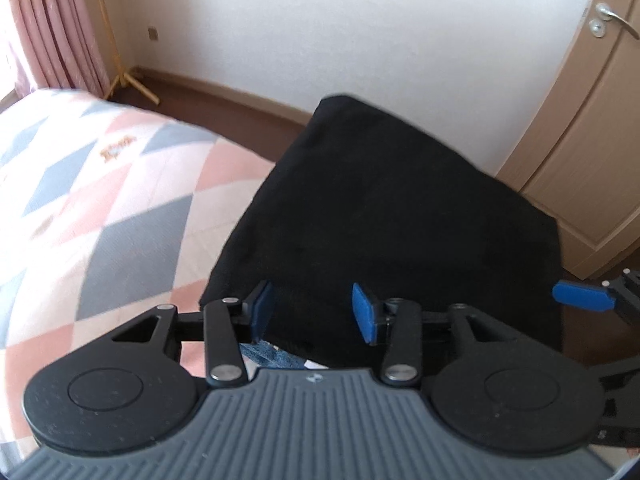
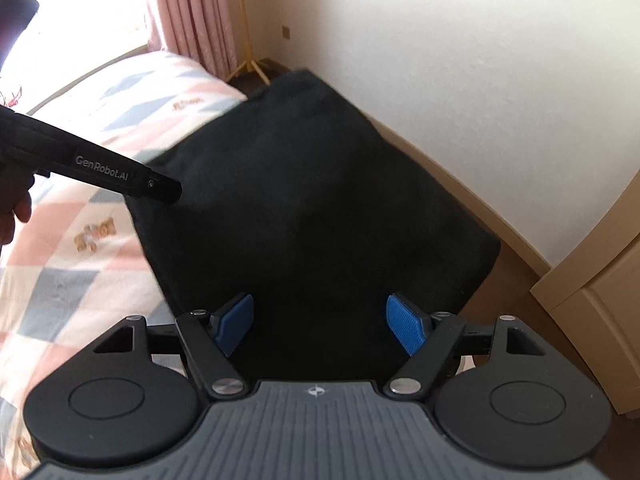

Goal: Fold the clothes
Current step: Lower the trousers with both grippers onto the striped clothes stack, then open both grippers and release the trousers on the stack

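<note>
From your left wrist, the left gripper [image 1: 313, 310] stands part open over the near edge of the black garment [image 1: 400, 216], gripping nothing (blue pads clear of cloth). The garment lies folded on the patterned bed [image 1: 100, 200]. From your right wrist, the right gripper [image 2: 320, 326] gapes wide above it, empty.

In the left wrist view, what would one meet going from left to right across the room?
Pink curtain → yellow stand → patterned bedspread → black garment → wooden door.
</note>
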